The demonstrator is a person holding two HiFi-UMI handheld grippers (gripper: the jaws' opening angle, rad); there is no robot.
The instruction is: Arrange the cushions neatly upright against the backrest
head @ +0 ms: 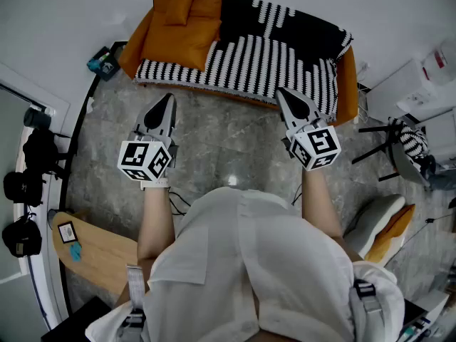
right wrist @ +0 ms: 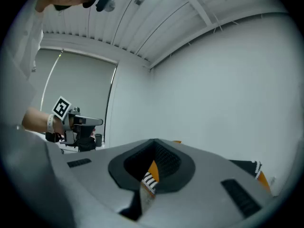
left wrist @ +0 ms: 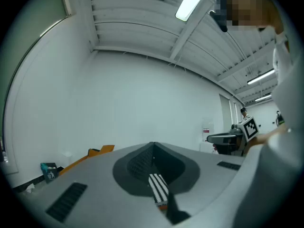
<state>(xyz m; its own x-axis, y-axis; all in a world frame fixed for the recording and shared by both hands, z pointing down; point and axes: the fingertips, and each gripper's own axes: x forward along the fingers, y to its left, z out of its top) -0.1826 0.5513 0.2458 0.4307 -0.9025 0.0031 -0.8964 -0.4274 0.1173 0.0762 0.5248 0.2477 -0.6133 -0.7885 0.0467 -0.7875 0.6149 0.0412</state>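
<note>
white walls [left wrist: 142, 94], grey marble floor [head: 228, 148]

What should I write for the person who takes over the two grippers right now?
Left gripper: shut, empty, level, short of the sofa.
Right gripper: the same.
Big cushion: slumped at the sofa's end on the picture's left. Small cushion: askew above it.
Done: nothing that shows.
Left to do: stand both neatly upright against the sofa's back.
</note>
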